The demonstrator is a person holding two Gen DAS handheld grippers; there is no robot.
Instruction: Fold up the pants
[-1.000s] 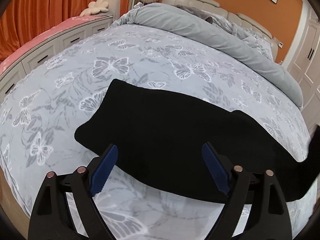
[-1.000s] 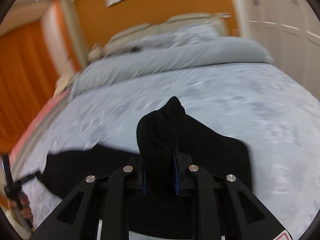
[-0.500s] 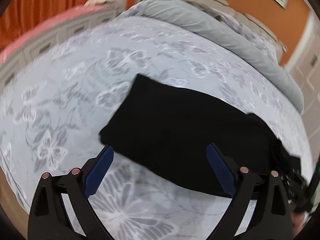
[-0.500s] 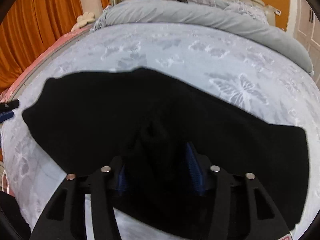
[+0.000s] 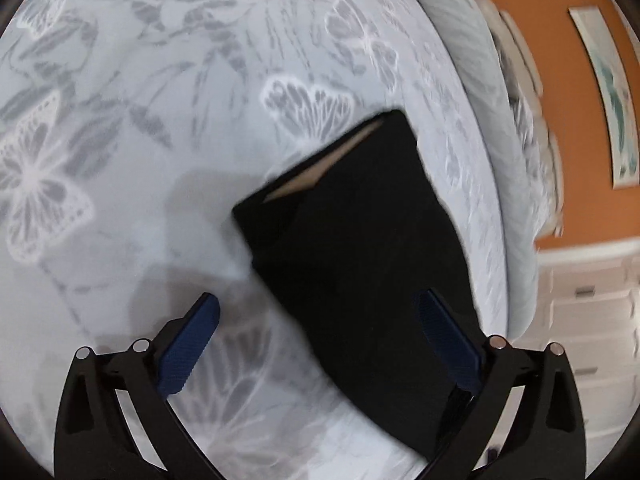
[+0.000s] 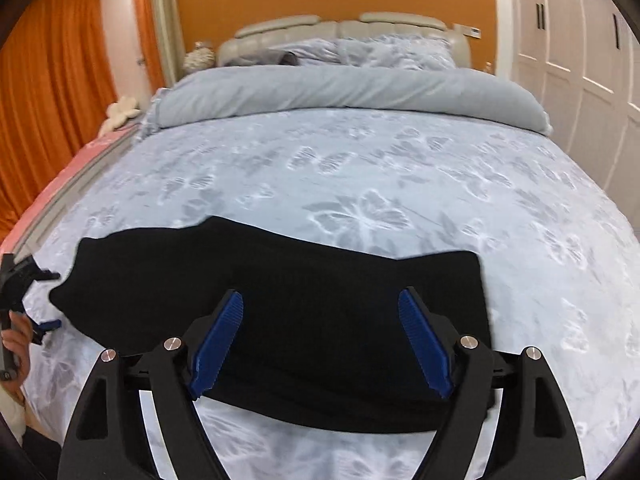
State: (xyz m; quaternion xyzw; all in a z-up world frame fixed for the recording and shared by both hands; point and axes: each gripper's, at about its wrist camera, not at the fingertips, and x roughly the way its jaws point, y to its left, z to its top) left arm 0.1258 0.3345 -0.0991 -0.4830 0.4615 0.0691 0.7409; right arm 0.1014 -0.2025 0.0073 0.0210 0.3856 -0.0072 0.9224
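- At the far left of my right wrist view, a hand holds my left gripper just beside the left end of the pants; from here I cannot tell whether it touches the cloth.
- In the left wrist view, my left gripper's jaws are opening, spread wide, with nothing pinched. One blue pad hangs over bare bedspread; the other sits over the near edge of the pants.
- The pants lie flat on the butterfly-print bedspread as a long black folded band, near the foot of the bed. At their left end a pale lining shows inside the opening, seen in the left wrist view.
- My right gripper hovers over the middle of the pants, jaws opening. The black cloth lies below and between the pads, but neither pad presses on it.
- Beyond the pants, a rolled grey duvet runs across the bed, with pillows and a padded headboard behind it.
- Left of the pants hang orange curtains; right of them stand white wardrobe doors.
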